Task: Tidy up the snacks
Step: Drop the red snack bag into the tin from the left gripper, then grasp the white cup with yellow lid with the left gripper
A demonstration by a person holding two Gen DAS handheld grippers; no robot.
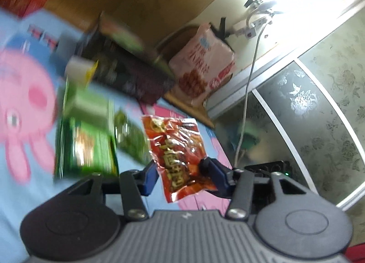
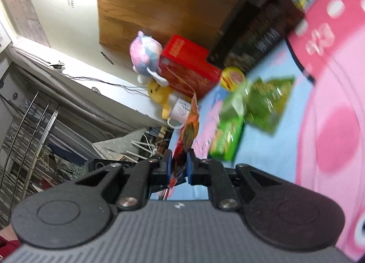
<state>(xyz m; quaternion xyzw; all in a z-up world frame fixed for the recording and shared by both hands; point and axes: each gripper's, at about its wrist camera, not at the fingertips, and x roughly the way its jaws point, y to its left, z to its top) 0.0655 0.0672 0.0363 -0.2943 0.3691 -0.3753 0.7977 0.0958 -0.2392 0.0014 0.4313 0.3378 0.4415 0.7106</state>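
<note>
right gripper (image 2: 178,167): clamped on red snack packet (image 2: 190,124), held edge-on | left gripper (image 1: 180,169): jaws apart, same packet (image 1: 176,155) between them, grip unclear | ahead: green snack packs (image 2: 248,112) on pink-and-blue cartoon sheet (image 2: 285,162)

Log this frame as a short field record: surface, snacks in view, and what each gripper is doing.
surface: blue cartoon bedsheet
held item: red snack packet, seen edge-on
right gripper: shut on the red snack packet
left gripper: open, fingers either side of the packet, not pressing
loose snacks: green packets
background: red box, plush toys
</note>
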